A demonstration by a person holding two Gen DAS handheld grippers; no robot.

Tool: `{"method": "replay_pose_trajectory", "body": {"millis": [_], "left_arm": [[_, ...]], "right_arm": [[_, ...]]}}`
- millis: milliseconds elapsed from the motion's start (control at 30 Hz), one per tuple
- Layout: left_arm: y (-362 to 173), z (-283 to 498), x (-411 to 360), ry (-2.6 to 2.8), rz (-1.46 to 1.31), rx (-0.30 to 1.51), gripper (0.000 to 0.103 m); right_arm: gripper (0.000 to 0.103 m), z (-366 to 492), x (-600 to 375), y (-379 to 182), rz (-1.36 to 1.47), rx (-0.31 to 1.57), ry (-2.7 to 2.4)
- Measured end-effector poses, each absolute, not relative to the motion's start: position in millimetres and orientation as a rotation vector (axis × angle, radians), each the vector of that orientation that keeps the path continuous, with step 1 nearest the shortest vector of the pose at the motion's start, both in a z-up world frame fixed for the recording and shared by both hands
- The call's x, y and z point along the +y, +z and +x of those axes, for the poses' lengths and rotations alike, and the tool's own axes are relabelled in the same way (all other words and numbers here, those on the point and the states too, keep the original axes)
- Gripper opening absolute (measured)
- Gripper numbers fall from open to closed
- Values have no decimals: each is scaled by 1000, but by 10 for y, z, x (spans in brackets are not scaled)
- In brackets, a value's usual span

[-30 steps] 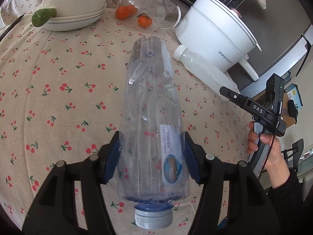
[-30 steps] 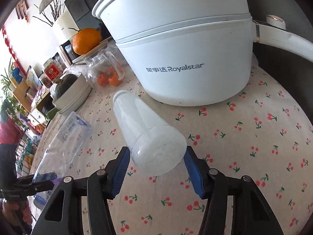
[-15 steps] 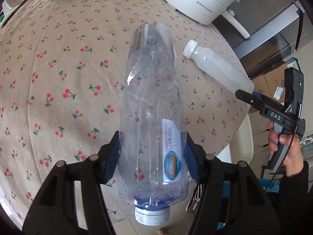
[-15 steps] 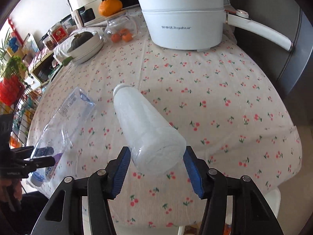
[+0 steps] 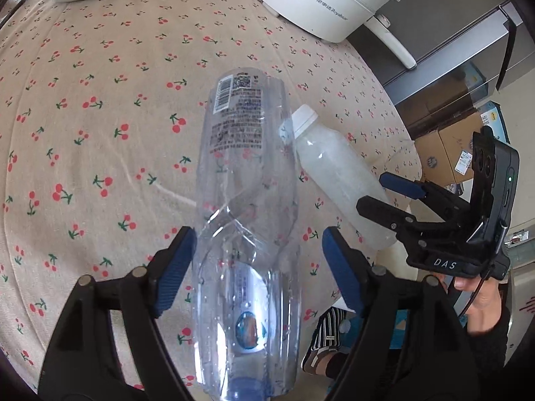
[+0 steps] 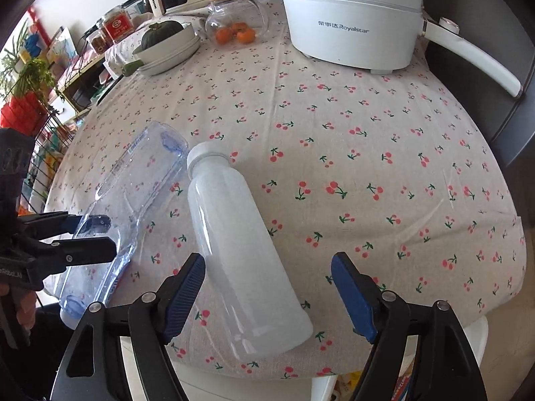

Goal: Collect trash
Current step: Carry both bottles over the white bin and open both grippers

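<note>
A crushed clear plastic bottle (image 5: 244,167) with a blue cap end hangs, cap end toward the camera, between the pads of my left gripper (image 5: 259,267). The jaws are opening, and there is a gap at the right pad. A frosted white bottle (image 6: 240,240) with a white cap lies between the pads of my right gripper (image 6: 267,294). Those jaws are opening too, with room on both sides. Both bottles are over the near edge of the cherry-print table (image 5: 100,133), side by side. Each view shows the other gripper: the right (image 5: 372,193) and the left (image 6: 93,234).
A white electric pot (image 6: 351,16) with a long handle stands at the back of the table. Next to it are a glass jug with oranges (image 6: 237,23) and a bowl holding a dark squash (image 6: 167,43). Beyond the edge are cardboard boxes (image 5: 448,147) and a person's foot (image 5: 324,337).
Both grippers' jaws have widened off their bottles. Both hands have drawn back to the table's near edge, and the bottles have slipped lower between the pads.
</note>
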State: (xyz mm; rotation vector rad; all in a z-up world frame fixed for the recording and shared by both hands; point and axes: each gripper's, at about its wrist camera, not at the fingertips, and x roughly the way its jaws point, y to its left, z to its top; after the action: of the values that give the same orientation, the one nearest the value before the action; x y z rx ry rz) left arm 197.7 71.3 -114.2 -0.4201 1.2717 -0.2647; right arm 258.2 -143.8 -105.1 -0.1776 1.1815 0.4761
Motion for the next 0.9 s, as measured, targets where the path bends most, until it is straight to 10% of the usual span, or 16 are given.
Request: {"method": "replay_pose_trajectory", "body": {"millis": [167, 900], "left_arm": [[-1209, 2061, 713, -245, -463, 1283, 63], [-506, 1690, 103, -535, -474, 1051, 62]], "right_arm": [[57, 2568, -1215, -1288, -264, 1248, 503], [50, 2029, -2823, -338, 108, 1177, 203]]}}
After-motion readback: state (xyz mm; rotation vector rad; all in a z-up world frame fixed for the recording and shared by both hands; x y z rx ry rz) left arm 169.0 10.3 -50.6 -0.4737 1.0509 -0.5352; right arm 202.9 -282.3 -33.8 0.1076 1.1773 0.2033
